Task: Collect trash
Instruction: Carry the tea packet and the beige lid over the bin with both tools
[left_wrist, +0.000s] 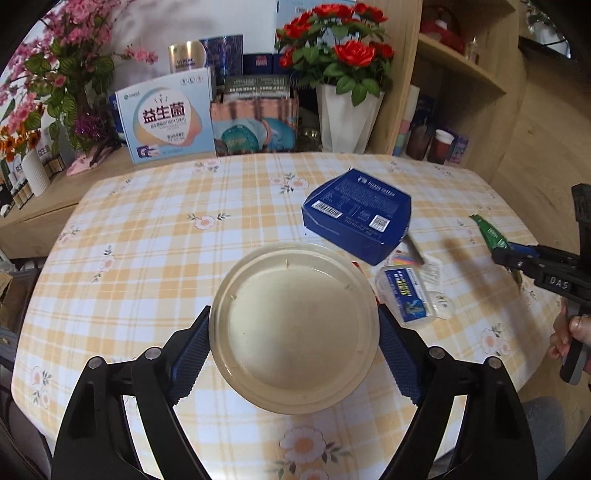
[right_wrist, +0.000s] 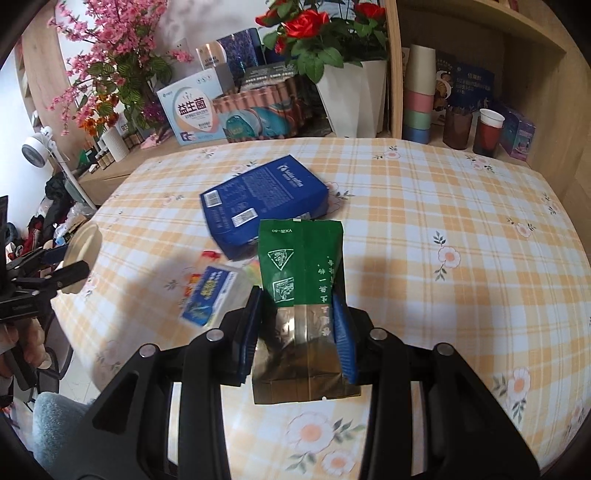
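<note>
A round beige plastic lid (left_wrist: 293, 328) hangs above the checked tablecloth (left_wrist: 147, 240), and my left gripper (left_wrist: 294, 317) is shut on its rim, both blue pads pressing in. My right gripper (right_wrist: 297, 295) is shut on a green and silver foil packet (right_wrist: 301, 251), lifted off the cloth. On the table lie a blue carton (left_wrist: 358, 210) and a small clear box with a blue label (left_wrist: 404, 293), with small wrappers (left_wrist: 441, 299) beside it. At the right edge of the left wrist view is the right gripper (left_wrist: 496, 254) with the packet (left_wrist: 489, 230).
Behind the table stand a white vase of red roses (left_wrist: 343, 118), product boxes (left_wrist: 170, 118) and pink flowers (left_wrist: 55, 74). A wooden shelf (right_wrist: 480, 74) at the right holds stacked cups (right_wrist: 417, 107). A hand (left_wrist: 576, 328) grips the right handle.
</note>
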